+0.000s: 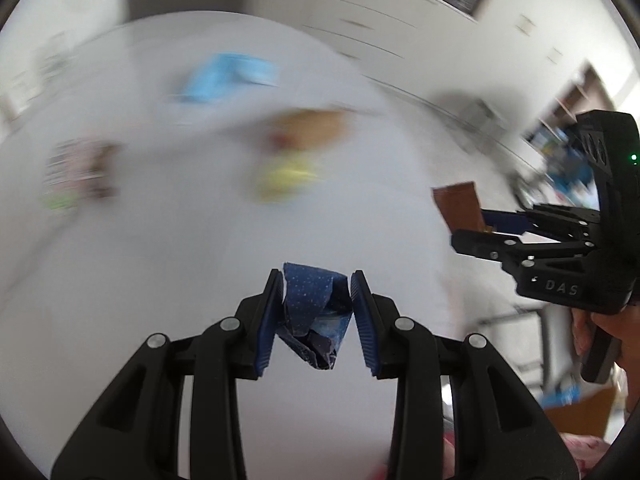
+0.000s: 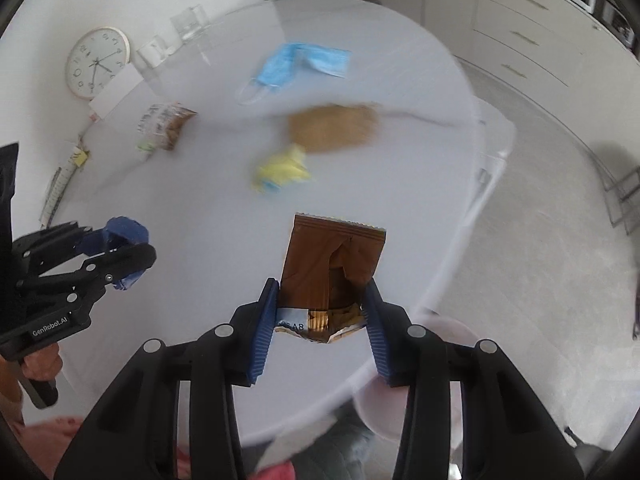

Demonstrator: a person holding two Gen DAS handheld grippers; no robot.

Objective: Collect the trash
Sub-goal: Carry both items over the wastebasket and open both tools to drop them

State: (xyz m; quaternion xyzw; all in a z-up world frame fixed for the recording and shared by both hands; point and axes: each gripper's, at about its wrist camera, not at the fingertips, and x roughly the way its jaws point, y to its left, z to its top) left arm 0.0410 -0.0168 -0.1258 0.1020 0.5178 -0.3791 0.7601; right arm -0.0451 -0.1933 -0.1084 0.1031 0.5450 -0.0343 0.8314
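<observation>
My left gripper is shut on a crumpled dark blue wrapper, held above the white round table. It also shows at the left of the right wrist view. My right gripper is shut on a brown snack wrapper, held above the table's near edge; it shows at the right of the left wrist view. On the table lie a blue face mask, a brown paper bag, a yellow crumpled paper and a printed snack packet.
A round clock, glasses and a white mug stand at the table's far left edge. White drawers line the far wall. A cardboard box sits on the floor at the right.
</observation>
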